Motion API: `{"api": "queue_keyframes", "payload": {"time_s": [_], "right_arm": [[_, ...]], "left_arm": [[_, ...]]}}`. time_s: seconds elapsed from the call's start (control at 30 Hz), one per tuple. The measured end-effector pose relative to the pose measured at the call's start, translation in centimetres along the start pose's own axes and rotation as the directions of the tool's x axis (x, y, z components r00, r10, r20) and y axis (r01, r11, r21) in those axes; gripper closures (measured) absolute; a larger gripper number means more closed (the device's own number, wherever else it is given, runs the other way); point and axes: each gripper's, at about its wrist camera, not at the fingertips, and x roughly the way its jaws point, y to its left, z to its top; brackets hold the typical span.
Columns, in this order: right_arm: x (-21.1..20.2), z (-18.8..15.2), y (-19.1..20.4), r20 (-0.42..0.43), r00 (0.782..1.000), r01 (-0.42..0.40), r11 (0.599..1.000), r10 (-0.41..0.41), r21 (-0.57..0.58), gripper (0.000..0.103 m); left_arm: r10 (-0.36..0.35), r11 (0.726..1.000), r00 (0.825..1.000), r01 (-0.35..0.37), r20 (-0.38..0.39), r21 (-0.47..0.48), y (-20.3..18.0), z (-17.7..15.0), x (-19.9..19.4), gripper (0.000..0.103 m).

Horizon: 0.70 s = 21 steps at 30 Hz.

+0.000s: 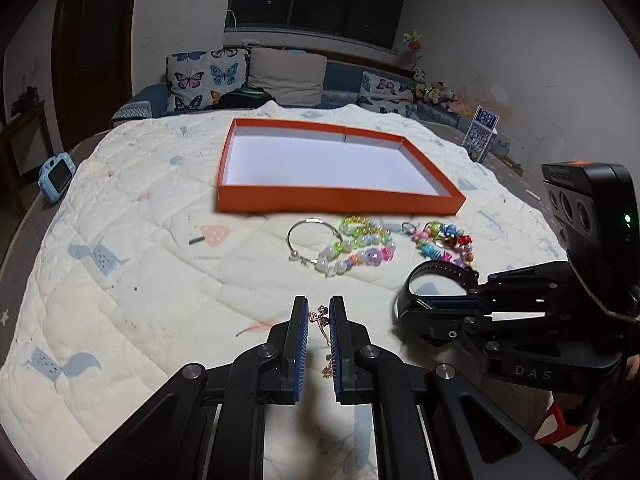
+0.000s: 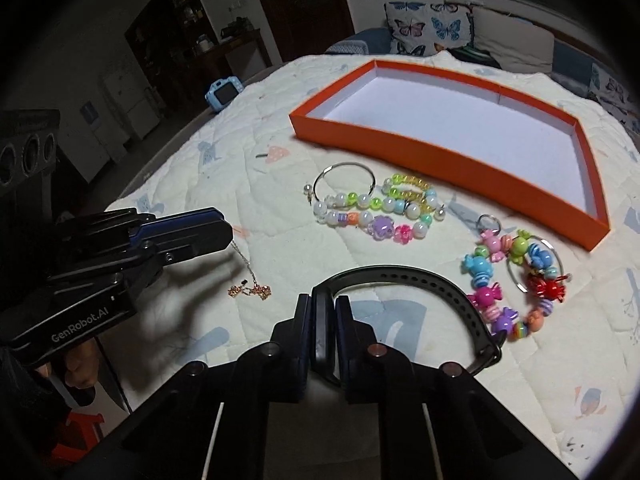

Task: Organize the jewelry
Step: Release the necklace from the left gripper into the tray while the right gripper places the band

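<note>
An orange tray (image 1: 340, 200) (image 2: 440, 160) with a white floor lies on the quilt. In front of it are a silver bangle (image 1: 312, 236) (image 2: 344, 176), pastel beaded bracelets (image 1: 352, 248) (image 2: 380, 208) and a candy-bead keyring (image 1: 444, 240) (image 2: 512, 280). My left gripper (image 1: 319, 300) (image 2: 224, 232) is shut on a thin gold necklace (image 1: 318, 316) (image 2: 250, 290), whose chain dangles to the quilt. To its right, my right gripper (image 2: 323, 300) (image 1: 402, 308) is shut on a black watch strap (image 2: 400, 274) (image 1: 440, 266), which arcs over the quilt beside the keyring.
A white quilt (image 1: 140, 280) with animal prints covers the surface. A blue toy camera (image 1: 56, 180) (image 2: 222, 94) sits at its far left edge. Butterfly cushions (image 1: 204, 76) and a sofa stand behind the tray. A person's hand (image 2: 76, 372) holds the left gripper.
</note>
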Motion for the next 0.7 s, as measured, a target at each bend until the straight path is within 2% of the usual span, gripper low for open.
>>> {"api": "queue_keyframes", "payload": {"time_s": [0.23, 0.5, 0.7], "right_arm": [[-3.7, 1.2, 0.0, 0.076, 0.997, -0.034, 0.999, 0.034, -0.003, 0.09], [-7.9, 4.3, -1.6, 0.17, 0.983, -0.074, 0.997, 0.074, -0.007, 0.09], [-9.2, 6.5, -3.2, 0.221, 0.975, -0.034, 0.999, 0.037, -0.015, 0.091]], "left_arm": [[-0.008, 1.0, 0.999, 0.007, 0.049, 0.024, -0.4, 2.4, -1.9, 0.092], [-0.019, 0.997, 0.992, 0.01, 0.125, 0.075, -1.4, 8.0, -4.5, 0.092], [-0.02, 0.995, 0.984, 0.002, 0.175, 0.104, -1.9, 12.5, -5.8, 0.092]]}}
